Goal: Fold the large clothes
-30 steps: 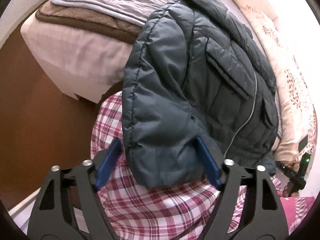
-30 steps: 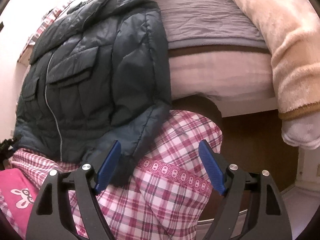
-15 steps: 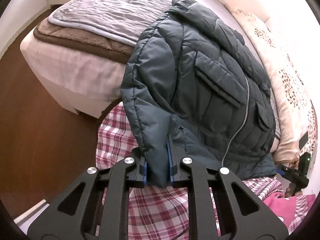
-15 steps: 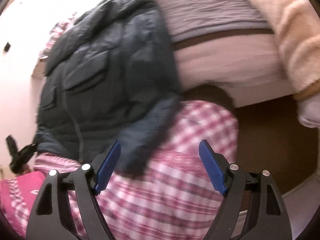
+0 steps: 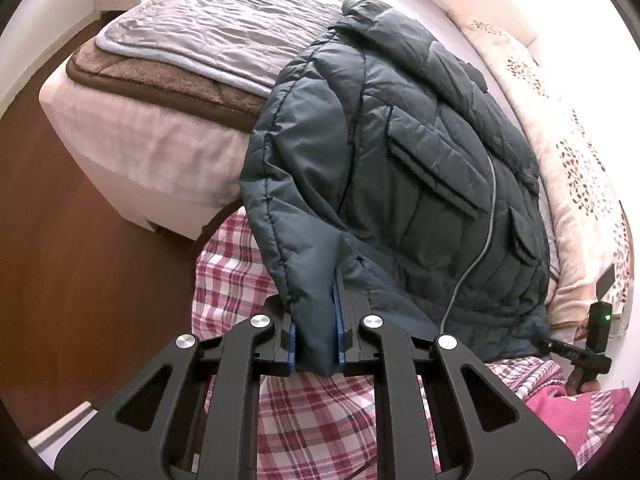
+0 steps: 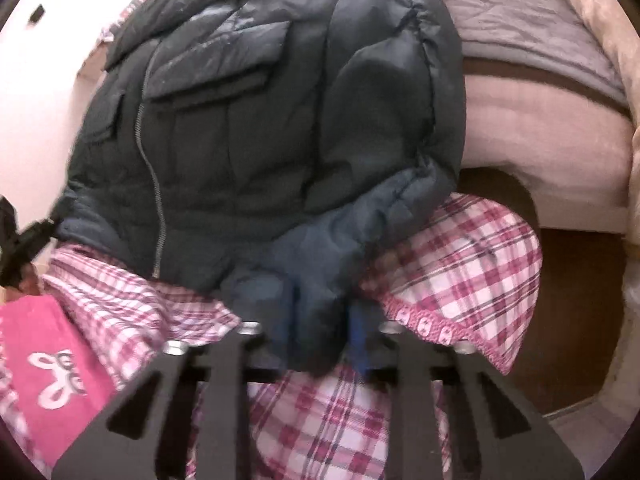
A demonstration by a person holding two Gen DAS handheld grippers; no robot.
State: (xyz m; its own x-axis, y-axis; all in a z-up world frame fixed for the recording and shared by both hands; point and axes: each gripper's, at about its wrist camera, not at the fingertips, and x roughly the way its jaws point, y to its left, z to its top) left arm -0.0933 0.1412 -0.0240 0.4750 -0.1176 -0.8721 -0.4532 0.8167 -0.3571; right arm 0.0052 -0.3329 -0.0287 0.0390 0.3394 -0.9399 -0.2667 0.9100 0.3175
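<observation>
A dark teal quilted jacket [image 5: 400,184] lies front up on the bed, zip closed, its lower part hanging over the bed's near edge onto the person's plaid lap. My left gripper [image 5: 315,344] is shut on the jacket's left bottom corner. In the right wrist view the same jacket [image 6: 256,120] fills the middle, and my right gripper [image 6: 320,332] is shut on its right bottom corner, which bunches between the blue pads. That view is blurred.
The bed carries a grey quilt [image 5: 224,28] over a brown blanket [image 5: 160,80], and a cream patterned duvet [image 5: 576,168] beside the jacket. Brown wooden floor [image 5: 80,240] lies to the left. Pink plaid trousers [image 6: 460,248] and a pink cloth [image 6: 44,360] sit just below the grippers.
Both grippers were open a second ago. The left closed on the jacket's hem corner first, then the right moved in and closed on the other corner.
</observation>
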